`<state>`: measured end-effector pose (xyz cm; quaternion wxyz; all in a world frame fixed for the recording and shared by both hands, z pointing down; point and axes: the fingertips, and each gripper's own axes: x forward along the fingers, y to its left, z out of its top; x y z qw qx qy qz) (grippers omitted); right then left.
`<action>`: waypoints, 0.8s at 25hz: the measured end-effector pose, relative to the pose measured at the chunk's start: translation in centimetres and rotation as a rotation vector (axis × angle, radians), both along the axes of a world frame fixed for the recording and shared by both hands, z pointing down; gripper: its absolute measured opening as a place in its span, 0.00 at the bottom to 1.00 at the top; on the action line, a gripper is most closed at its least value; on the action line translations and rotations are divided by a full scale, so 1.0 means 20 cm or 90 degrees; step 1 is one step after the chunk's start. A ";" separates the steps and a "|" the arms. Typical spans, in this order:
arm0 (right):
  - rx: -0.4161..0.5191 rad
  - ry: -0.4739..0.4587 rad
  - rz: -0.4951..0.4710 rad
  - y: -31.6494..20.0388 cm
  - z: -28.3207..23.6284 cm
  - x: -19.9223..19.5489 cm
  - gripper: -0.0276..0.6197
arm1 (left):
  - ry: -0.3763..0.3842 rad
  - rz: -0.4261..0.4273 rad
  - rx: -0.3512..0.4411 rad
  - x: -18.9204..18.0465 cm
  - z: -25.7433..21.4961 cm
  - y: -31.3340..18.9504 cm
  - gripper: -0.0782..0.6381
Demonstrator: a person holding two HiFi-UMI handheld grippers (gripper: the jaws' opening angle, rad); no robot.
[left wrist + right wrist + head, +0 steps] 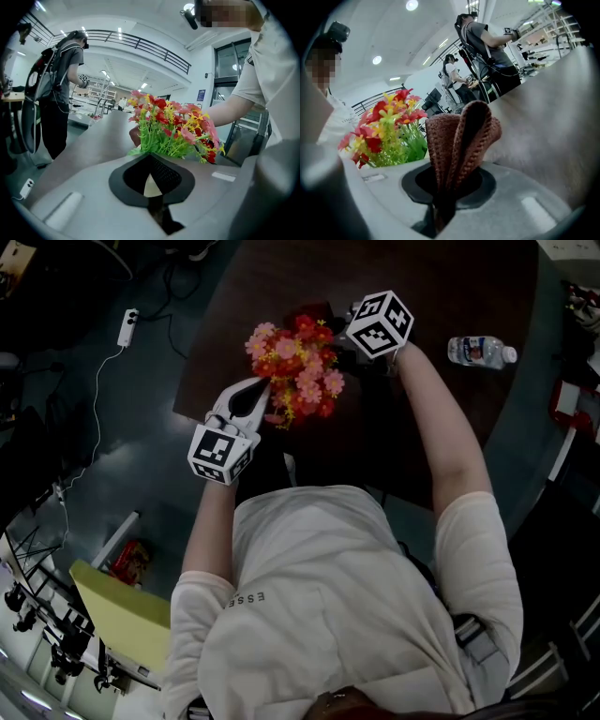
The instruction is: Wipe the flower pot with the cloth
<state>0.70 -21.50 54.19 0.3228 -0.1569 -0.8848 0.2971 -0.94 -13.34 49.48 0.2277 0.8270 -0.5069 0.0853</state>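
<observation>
A bunch of red, pink and yellow artificial flowers [295, 367] stands on the dark round table [441, 296], and the blooms hide the pot from above. My left gripper [262, 390] reaches in at their left. In the left gripper view the left gripper [151, 161] is shut on a thin cream edge [151, 186] under the green stems [161, 140], which looks like the pot's rim. My right gripper [352, 320] is at the flowers' far right. It is shut on a folded brown knitted cloth [459, 140] that sticks up from its jaws beside the flowers [386, 133].
A plastic water bottle [480, 351] lies on the table's right part. A white power strip [127, 326] and cables lie on the floor at left, with a yellow board [117, 610] nearer. Other people [61, 89] [487, 47] stand in the background.
</observation>
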 end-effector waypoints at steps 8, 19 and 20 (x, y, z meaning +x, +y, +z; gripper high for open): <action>0.005 0.024 0.070 0.05 0.03 0.25 0.11 | 0.002 -0.009 0.011 0.00 0.01 0.00 0.13; 0.211 0.146 0.423 0.04 0.03 0.61 0.11 | -0.044 -0.030 0.025 -0.03 0.00 -0.01 0.13; 0.233 0.161 0.463 0.06 0.02 0.65 0.11 | -0.056 -0.041 0.036 -0.05 -0.02 -0.01 0.13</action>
